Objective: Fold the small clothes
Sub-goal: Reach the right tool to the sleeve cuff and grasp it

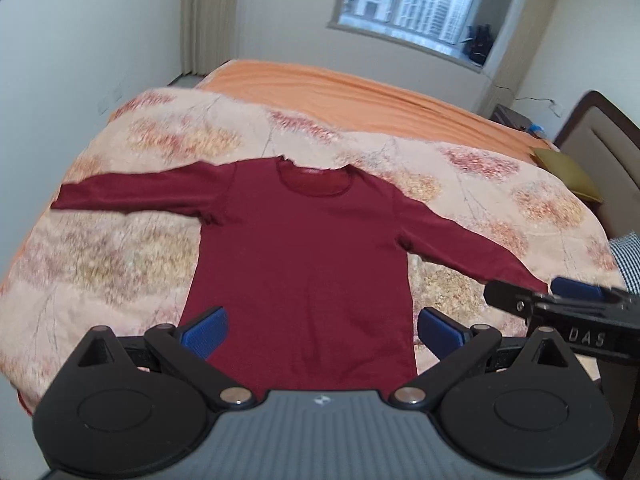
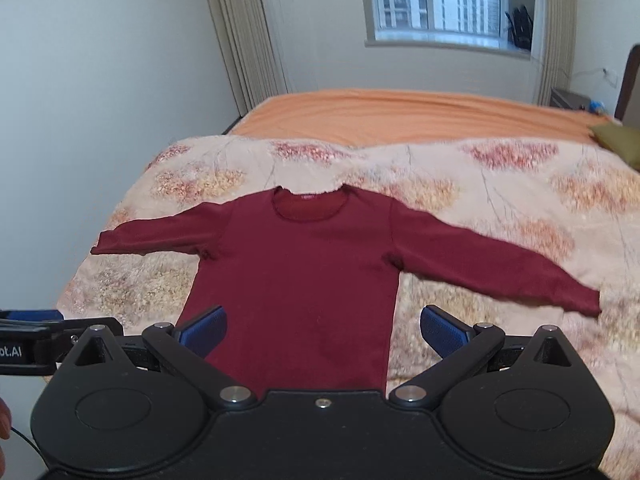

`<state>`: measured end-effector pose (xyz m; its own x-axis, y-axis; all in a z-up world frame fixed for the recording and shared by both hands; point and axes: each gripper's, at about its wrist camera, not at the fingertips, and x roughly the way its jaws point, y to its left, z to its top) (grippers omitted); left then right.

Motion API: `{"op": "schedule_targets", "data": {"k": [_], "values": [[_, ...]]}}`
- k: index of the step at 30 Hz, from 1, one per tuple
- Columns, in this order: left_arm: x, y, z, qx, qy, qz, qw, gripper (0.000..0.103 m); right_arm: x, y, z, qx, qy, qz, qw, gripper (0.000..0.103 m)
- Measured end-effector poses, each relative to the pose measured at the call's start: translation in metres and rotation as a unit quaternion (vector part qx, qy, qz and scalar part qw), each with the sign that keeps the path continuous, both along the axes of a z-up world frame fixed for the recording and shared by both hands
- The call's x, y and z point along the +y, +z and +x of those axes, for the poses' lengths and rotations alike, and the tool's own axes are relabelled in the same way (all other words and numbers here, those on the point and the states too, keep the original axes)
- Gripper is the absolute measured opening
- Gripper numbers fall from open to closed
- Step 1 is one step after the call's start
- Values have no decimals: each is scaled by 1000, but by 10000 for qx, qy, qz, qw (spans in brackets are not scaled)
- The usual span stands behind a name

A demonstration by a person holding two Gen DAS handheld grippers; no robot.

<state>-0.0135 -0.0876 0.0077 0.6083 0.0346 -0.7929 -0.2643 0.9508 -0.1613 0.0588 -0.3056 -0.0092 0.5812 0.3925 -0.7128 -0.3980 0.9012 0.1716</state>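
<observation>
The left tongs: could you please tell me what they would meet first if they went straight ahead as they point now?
Most likely the dark red shirt: the left tongs stand open above its lower body, aimed along the torso. Height above the floral quilt is unclear, so contact might come nearer the hem.

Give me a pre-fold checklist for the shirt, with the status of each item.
1. Shirt lies flat, front up: ok.
2. Both sleeves spread out to the sides: ok.
3. Left gripper open, holding nothing: ok.
4. Right gripper open, holding nothing: ok.
5. Hem visible: cannot tell, both grippers' bodies hide it.
6. Quilt under the shirt smooth: ok.
</observation>
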Motion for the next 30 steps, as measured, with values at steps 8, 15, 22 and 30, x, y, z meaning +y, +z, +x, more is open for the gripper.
{"op": "schedule_targets", "data": {"k": [8, 15, 22, 30], "values": [[33, -7, 12, -288, -445, -486, 9974, 103, 2, 18, -8, -12, -359, 683, 9970, 103], [61, -22, 32, -401, -1199, -618, 9900, 103, 5, 20, -21, 72, -1211, 492, 9914, 103], [81, -68, 56, 332, -1448, -1013, 9837, 103, -16, 10, -44, 425, -2213, 163, 9742, 103], [56, -57, 70, 82, -1481, -902, 9848, 103, -54, -1, -42, 494, -2462, 59, 9679, 103]]}}
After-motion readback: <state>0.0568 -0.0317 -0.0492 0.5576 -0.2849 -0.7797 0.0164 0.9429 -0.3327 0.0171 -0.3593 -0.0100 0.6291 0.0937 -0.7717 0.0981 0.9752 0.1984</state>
